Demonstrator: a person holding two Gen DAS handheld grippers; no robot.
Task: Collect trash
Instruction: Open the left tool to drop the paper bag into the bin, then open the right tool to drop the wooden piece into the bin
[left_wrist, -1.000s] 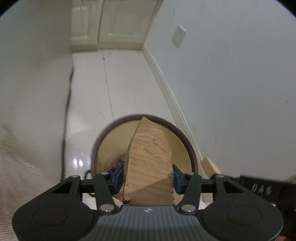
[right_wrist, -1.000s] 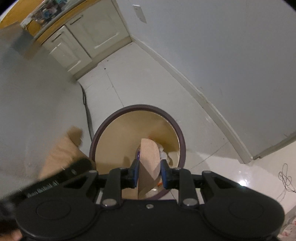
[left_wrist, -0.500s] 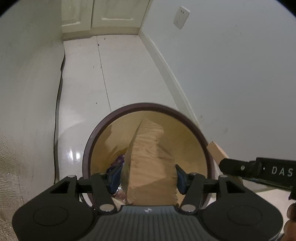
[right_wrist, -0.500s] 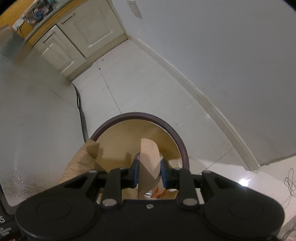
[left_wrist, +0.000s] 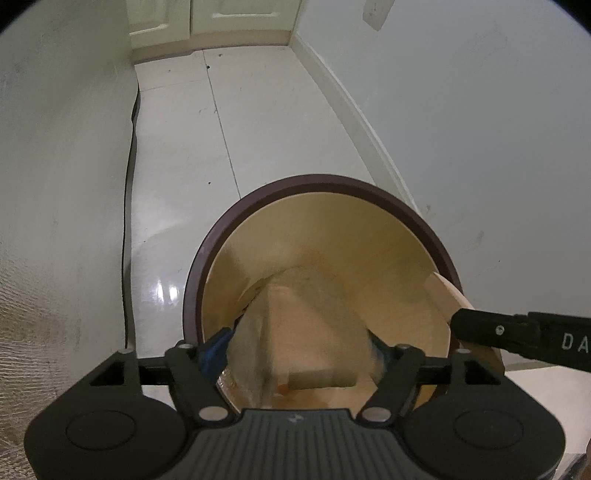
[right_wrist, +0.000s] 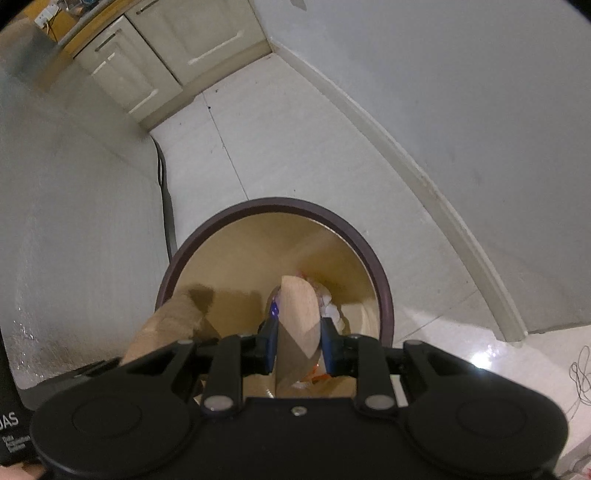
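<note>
Over the bin (left_wrist: 325, 192), your left gripper (left_wrist: 299, 347) has just been opening around big cardboard (left_wrist: 310, 325). Your right gripper (right_wrist: 299, 343) pinches small cardboard (right_wrist: 297, 317); it could catch the rim.

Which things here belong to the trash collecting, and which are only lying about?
Belong to the job:
- left gripper, jaws just opened, large cardboard piece blurred between them
- right gripper, shut on small cardboard piece
- trash bin, some litter already inside

Just lying about:
- cabinets
- black cable along the floor
- thin wires on the tiles
</note>
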